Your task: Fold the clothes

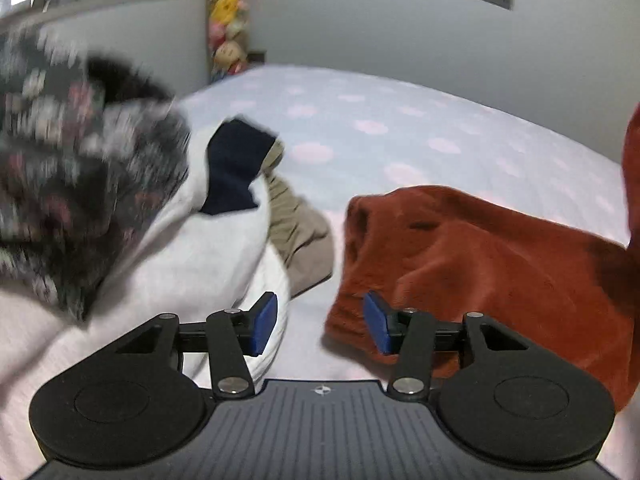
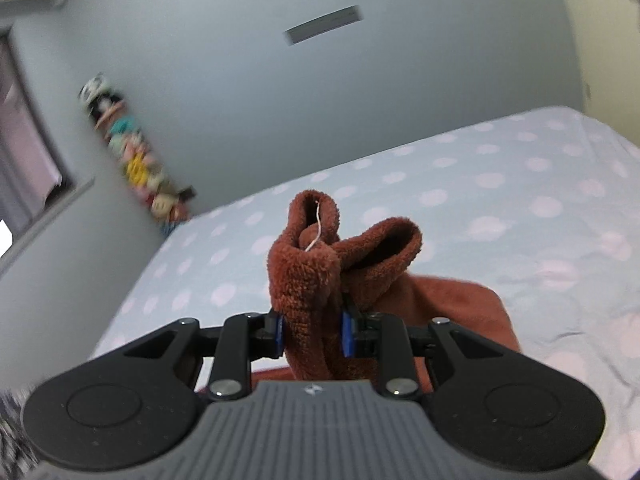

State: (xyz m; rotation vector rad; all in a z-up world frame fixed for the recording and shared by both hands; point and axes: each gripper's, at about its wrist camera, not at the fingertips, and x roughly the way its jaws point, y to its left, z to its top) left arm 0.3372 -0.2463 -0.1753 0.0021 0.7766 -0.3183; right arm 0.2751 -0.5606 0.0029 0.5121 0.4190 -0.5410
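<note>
Dotted bedsheet [image 2: 500, 168]; right tool [image 2: 313, 330] clamps rust fleece [image 2: 320, 264]; no legible writing.

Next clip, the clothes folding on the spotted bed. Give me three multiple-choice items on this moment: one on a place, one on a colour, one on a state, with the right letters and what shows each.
1. Where does the khaki garment lie?
A. between the white garment and the rust-red fleece
B. on top of the fleece
C. on the floor

2. What colour are the spots on the bed sheet?
A. green
B. pale pink
C. black

3. What state is the right gripper in?
A. open and empty
B. shut on a white sock
C. shut on a bunch of the rust-red fleece

Key: 1 A, in the left wrist view the khaki cloth sits in the gap between the two. 2 B, pale pink dots on light blue in both views. 3 C, the blue fingers press on fleece bunched between them, while the left gripper is open with nothing in it.
</note>
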